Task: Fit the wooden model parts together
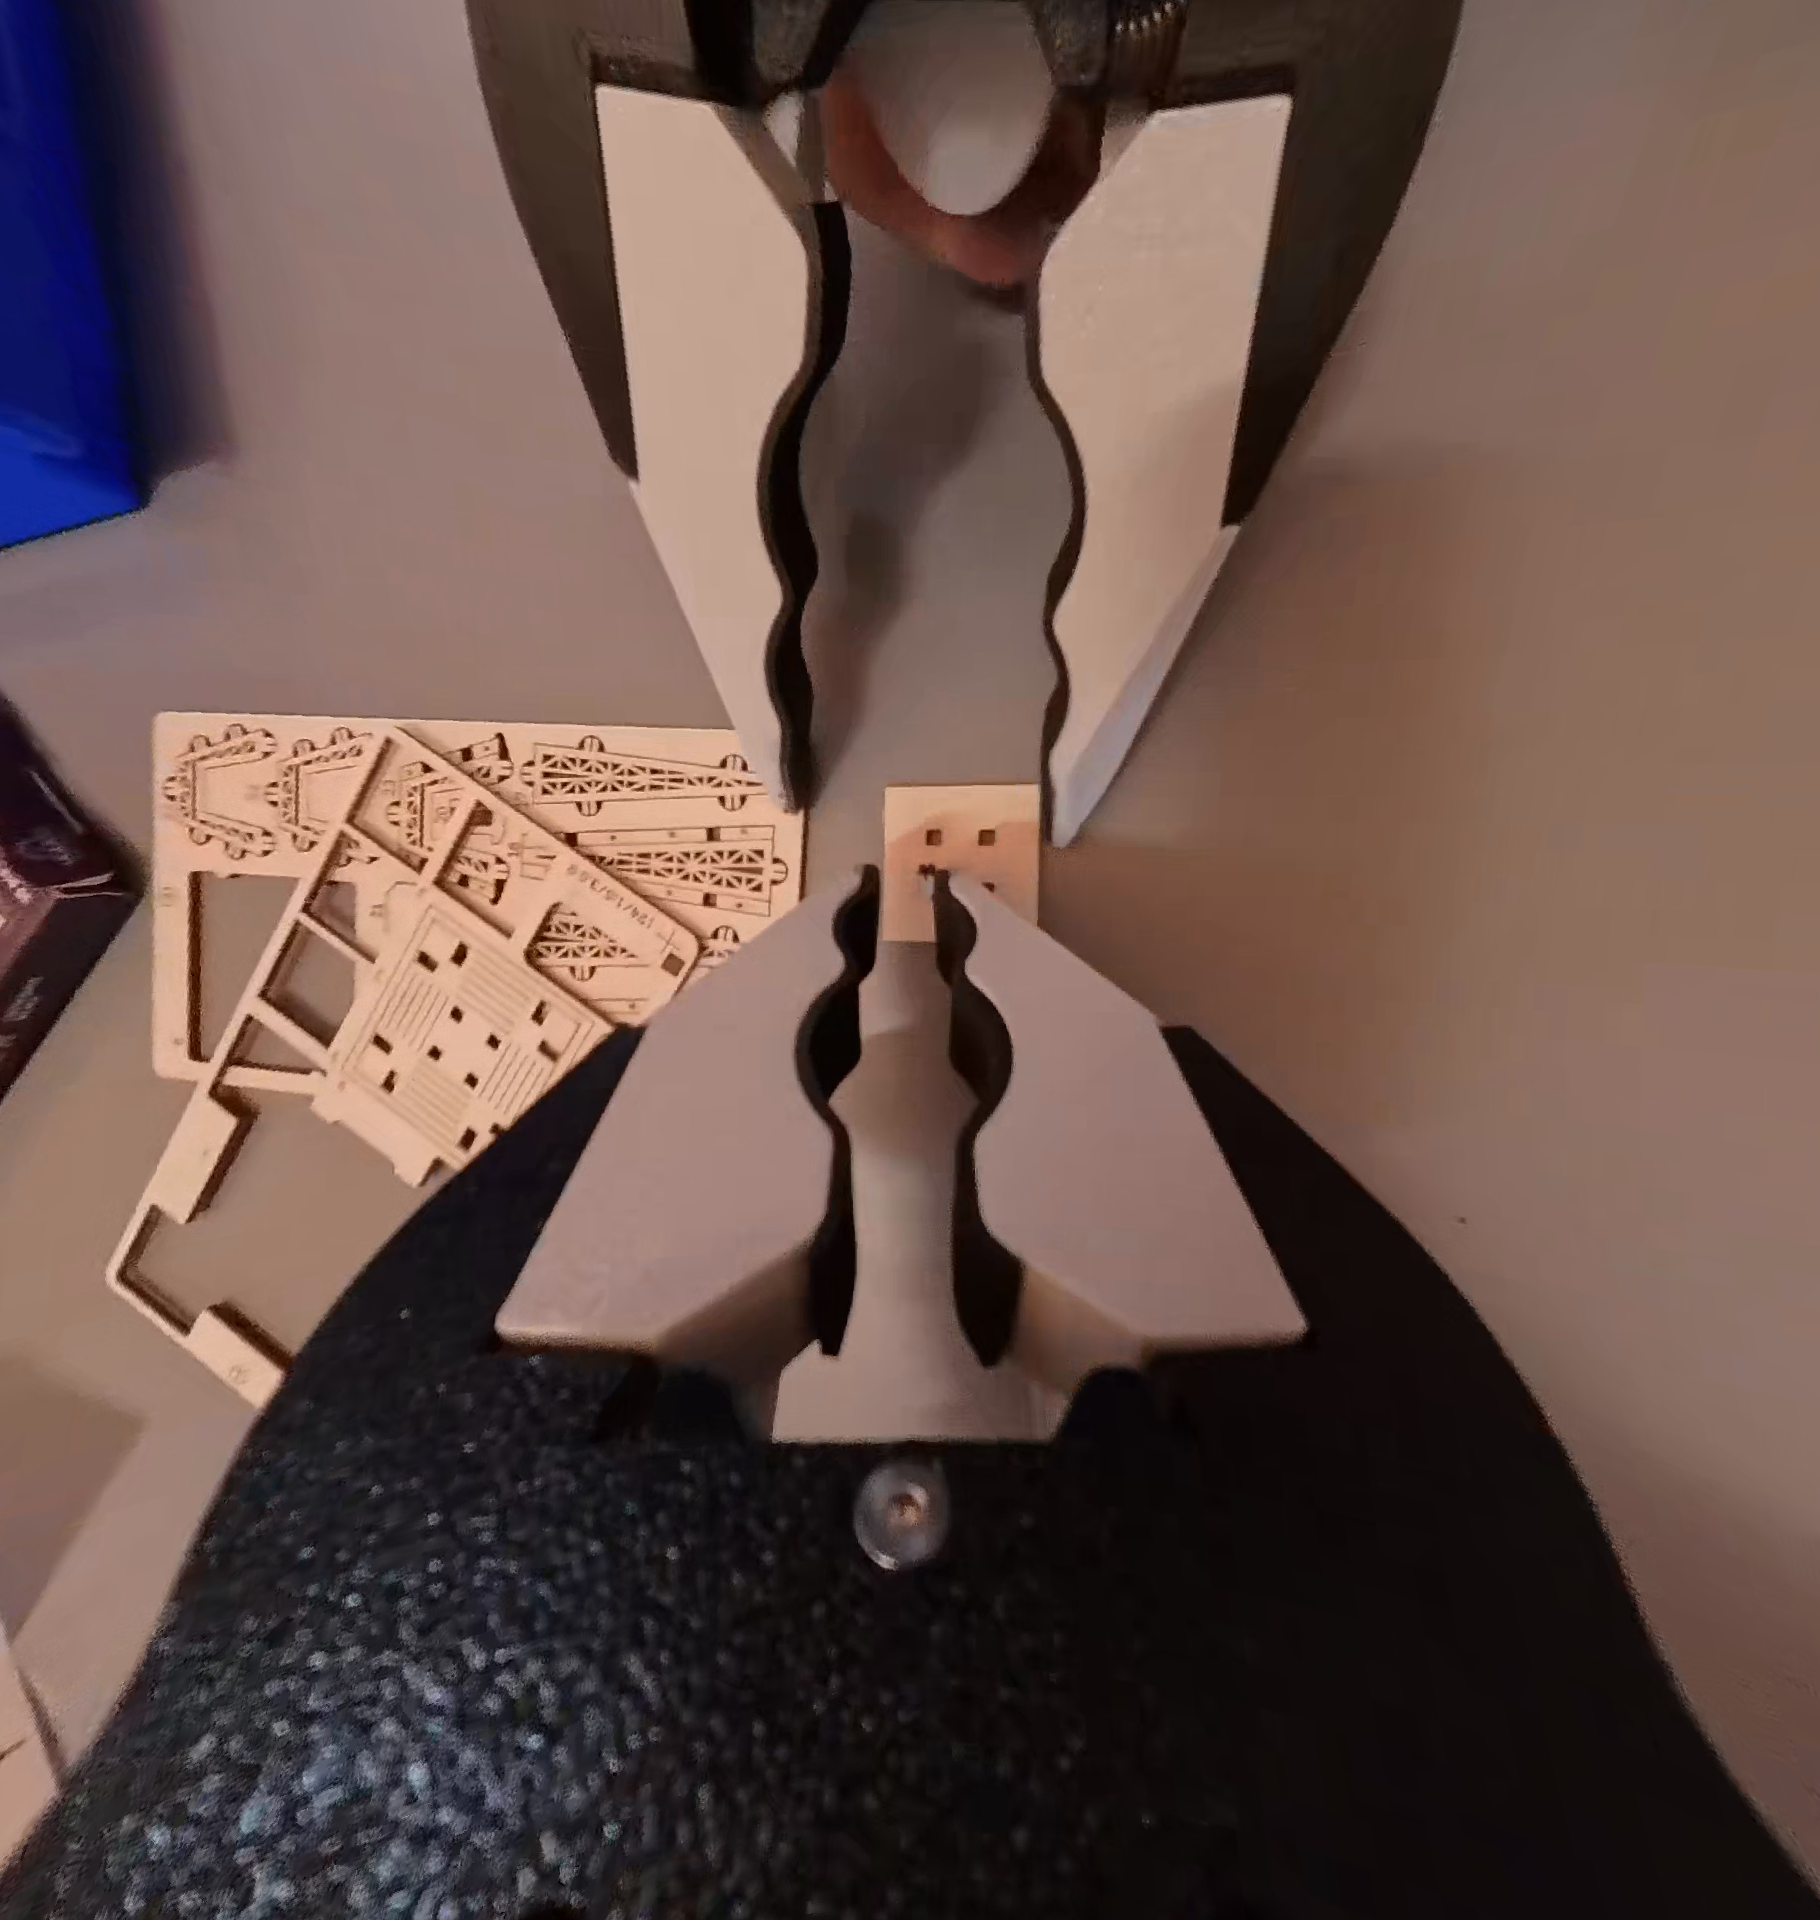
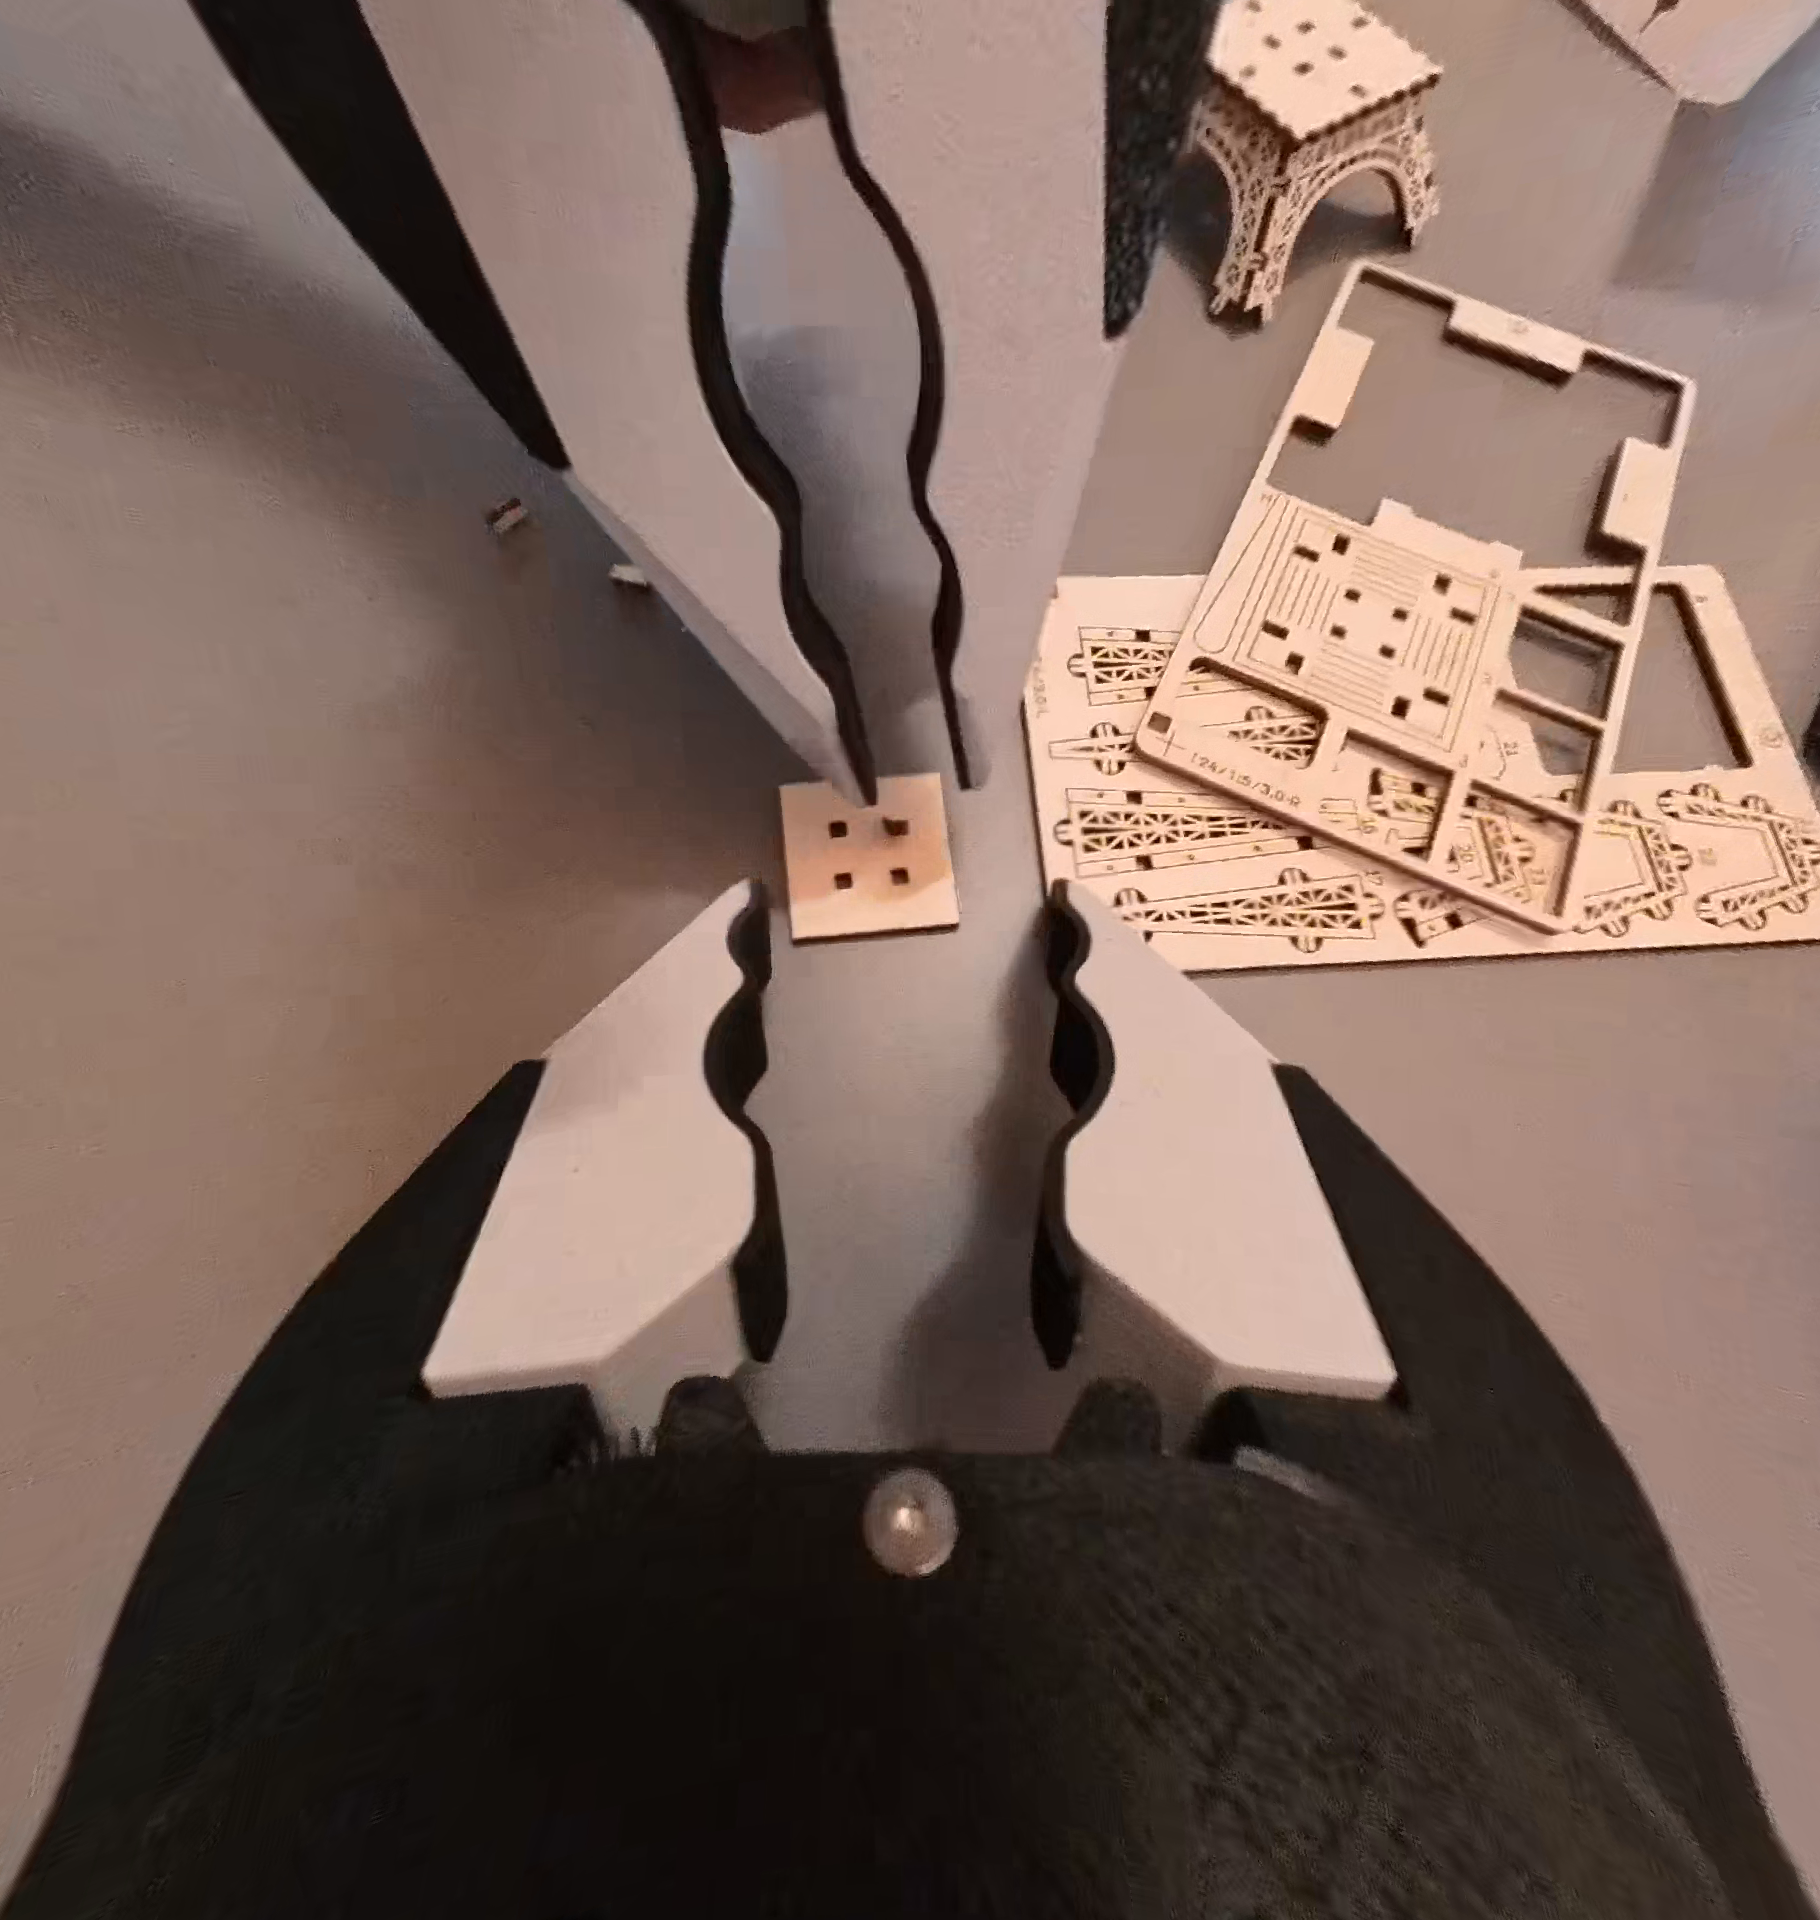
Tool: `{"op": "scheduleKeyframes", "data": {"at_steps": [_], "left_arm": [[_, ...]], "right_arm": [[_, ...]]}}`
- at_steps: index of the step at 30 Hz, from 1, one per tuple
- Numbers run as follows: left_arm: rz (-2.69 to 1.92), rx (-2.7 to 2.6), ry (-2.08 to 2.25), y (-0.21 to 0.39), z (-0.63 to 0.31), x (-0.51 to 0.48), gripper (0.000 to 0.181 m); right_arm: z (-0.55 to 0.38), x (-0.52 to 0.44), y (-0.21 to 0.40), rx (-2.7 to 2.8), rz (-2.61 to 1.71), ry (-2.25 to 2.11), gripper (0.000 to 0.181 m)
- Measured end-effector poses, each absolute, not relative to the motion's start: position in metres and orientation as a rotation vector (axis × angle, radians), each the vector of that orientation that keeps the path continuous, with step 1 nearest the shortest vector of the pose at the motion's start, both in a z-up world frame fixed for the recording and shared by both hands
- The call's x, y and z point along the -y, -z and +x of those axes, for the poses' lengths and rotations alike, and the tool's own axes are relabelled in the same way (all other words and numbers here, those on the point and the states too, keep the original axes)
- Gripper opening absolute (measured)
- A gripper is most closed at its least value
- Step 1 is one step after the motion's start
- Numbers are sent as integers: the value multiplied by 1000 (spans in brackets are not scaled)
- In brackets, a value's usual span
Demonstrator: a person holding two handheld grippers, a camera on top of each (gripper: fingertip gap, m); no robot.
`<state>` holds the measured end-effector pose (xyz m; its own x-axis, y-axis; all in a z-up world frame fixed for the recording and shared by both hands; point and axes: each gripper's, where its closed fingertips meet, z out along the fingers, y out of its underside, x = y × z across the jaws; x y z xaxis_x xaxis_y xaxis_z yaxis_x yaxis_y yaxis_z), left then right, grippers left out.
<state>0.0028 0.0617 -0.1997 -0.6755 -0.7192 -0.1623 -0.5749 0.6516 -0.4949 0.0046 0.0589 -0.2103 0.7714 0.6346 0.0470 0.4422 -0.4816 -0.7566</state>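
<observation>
Your small square plate (image 2: 870, 871), pierced by four little square holes, lay flat on the grey table (image 2: 262, 831) between your two grippers, joined to nothing yet. In the right wrist view your left gripper (image 2: 911, 795) reached in from the far side, one fingertip (image 2: 852, 774) touching the plate's far edge and the other past its right corner; the jaws stood slightly apart with nothing between them. Your right gripper (image 2: 901, 914) sat just near of the plate, jaws wider apart and likewise empty. To the right lay two overlapping cut-out sheets (image 2: 1405, 748), the upper largely emptied, the lower with lattice parts unpunched. Beyond them stood the finished arched tower base (image 2: 1311, 145). By my judgement you were partway: base built, plate freed, upper sections left.
</observation>
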Motion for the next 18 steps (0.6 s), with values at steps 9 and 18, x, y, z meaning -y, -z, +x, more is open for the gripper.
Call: {"op": "scheduleKeyframes", "data": {"at_steps": [9, 18], "left_arm": [[-1086, -2455, 625, 198, 6, -65, 7], [-1093, -2395, 709, 191, 7, -65, 0]], "right_arm": [[2, -65, 204, 858, -2079, -248, 43], [-5, -67, 211, 842, -2145, -325, 39]]}}
